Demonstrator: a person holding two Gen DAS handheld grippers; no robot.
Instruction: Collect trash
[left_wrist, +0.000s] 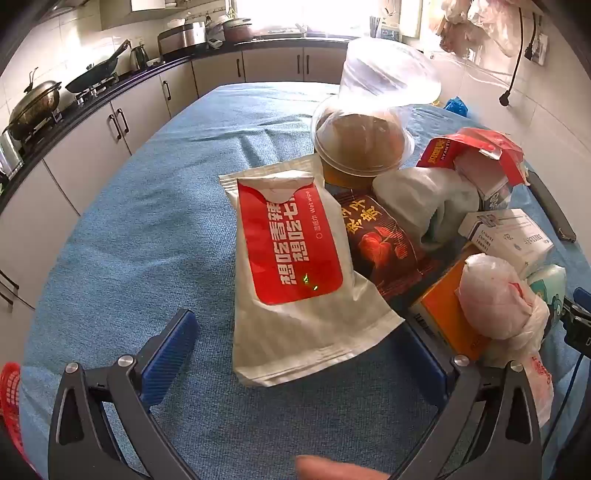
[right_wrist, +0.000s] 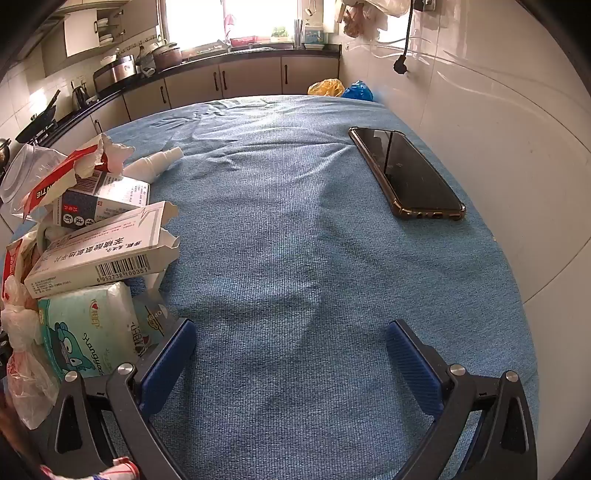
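Observation:
A pile of trash lies on the blue cloth (left_wrist: 147, 221). In the left wrist view a white and red wet-wipe pack (left_wrist: 295, 273) lies nearest, its lower end between the fingers of my open left gripper (left_wrist: 299, 350). Behind it are a dark red snack bag (left_wrist: 380, 240), a clear lidded cup (left_wrist: 362, 144), torn medicine boxes (left_wrist: 506, 236), an orange box (left_wrist: 443, 314) and a knotted plastic bag (left_wrist: 498, 302). My right gripper (right_wrist: 291, 354) is open and empty over bare cloth, with a tissue pack (right_wrist: 88, 332) and a white medicine box (right_wrist: 103, 251) at its left.
A black phone (right_wrist: 406, 173) lies on the cloth near the white wall at the right. A red basket edge (left_wrist: 11, 398) shows at the lower left. A white spray bottle (right_wrist: 155, 162) lies behind the boxes. Kitchen counters with pans (left_wrist: 37, 107) run along the left and back.

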